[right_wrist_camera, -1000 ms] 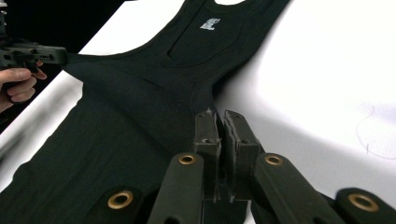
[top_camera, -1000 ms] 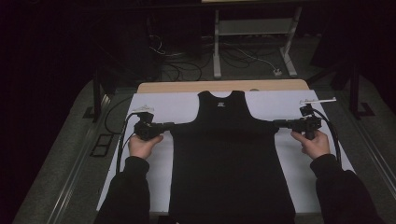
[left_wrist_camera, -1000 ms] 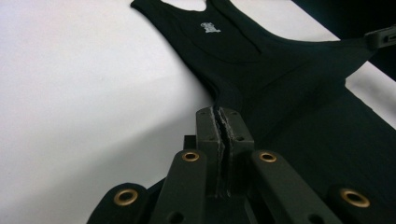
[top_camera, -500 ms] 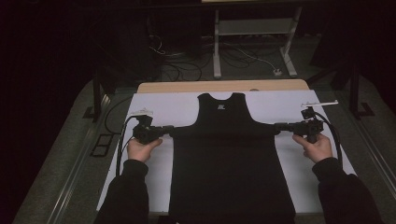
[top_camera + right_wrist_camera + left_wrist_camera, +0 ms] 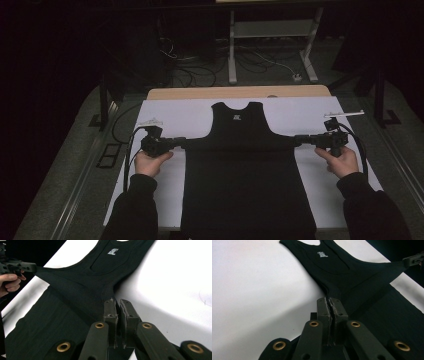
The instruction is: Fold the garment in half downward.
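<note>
Sleeves come in at the near edge, a hand on each gripper. The left gripper (image 5: 179,142) has its jaws pressed together on a pinch of black cloth at the side of the vest (image 5: 247,175), just under the armhole; in the left gripper view the pads (image 5: 323,312) meet with the fabric running out from between them. The right gripper (image 5: 299,140) does the same on the opposite side, jaws closed on the cloth with only a sliver between them. Between the two pairs of jaws the vest is drawn out sideways into two points, and the stretch of cloth there looks taut. Below that line, toward the person, the body of the vest lies flat on the white tabletop (image 5: 165,115) and hangs over its near edge. Beyond the jaws the neck and straps lie flat, a small white label (image 5: 236,118) showing at the collar. Farther off, a wooden strip edges the tabletop, then dark floor with cables and a metal stand.

What worries me is how little cloth each grip has. If the hands pull apart any harder, a pinch could slip free, and that side would spring back and wrinkle. An uneven lift would drag the vest askew, and the overhanging hem might pull it toward the edge.
</note>
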Demonstrator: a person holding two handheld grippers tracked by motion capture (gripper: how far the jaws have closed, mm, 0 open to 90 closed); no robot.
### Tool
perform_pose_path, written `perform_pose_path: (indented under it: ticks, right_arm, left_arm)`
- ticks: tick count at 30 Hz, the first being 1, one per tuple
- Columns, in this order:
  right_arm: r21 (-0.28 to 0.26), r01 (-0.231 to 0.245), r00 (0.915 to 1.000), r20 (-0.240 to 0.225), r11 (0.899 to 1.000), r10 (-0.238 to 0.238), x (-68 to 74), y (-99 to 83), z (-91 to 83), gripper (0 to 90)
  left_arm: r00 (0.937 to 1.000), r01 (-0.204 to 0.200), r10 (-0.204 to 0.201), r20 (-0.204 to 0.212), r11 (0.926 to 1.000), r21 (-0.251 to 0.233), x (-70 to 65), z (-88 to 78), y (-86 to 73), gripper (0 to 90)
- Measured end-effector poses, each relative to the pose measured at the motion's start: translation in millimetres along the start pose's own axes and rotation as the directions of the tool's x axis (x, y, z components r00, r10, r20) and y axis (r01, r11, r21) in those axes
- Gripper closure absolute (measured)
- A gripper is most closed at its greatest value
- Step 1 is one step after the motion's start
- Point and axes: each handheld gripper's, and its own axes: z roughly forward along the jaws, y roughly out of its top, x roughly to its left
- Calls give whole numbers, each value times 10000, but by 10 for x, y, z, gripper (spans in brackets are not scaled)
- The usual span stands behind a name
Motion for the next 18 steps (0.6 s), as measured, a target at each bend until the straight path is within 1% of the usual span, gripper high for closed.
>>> perform_pose_path:
  ticks: [1, 7, 11, 18]
  right_arm:
    - [10, 64, 10000, -15, 10000, -64, -4, -6, -1, 830]
    - [123, 41, 10000, -66, 9999, -40, 31, -47, -21, 829]
    - [78, 126, 9999, -120, 9999, -125, 56, -59, -37, 829]
    - [156, 124, 9998, -167, 9998, -121, 78, -94, -61, 828]
  left_arm:
    - [10000, -4, 4, 10, 10000, 23, -4, -4, -6, 859]
    - [10000, 26, -27, 47, 10000, 75, -18, -21, -35, 859]
    - [10000, 59, -60, 76, 10000, 67, -39, -36, -42, 859]
    - [9999, -6, 4, 168, 9999, 170, -76, -61, -74, 859]
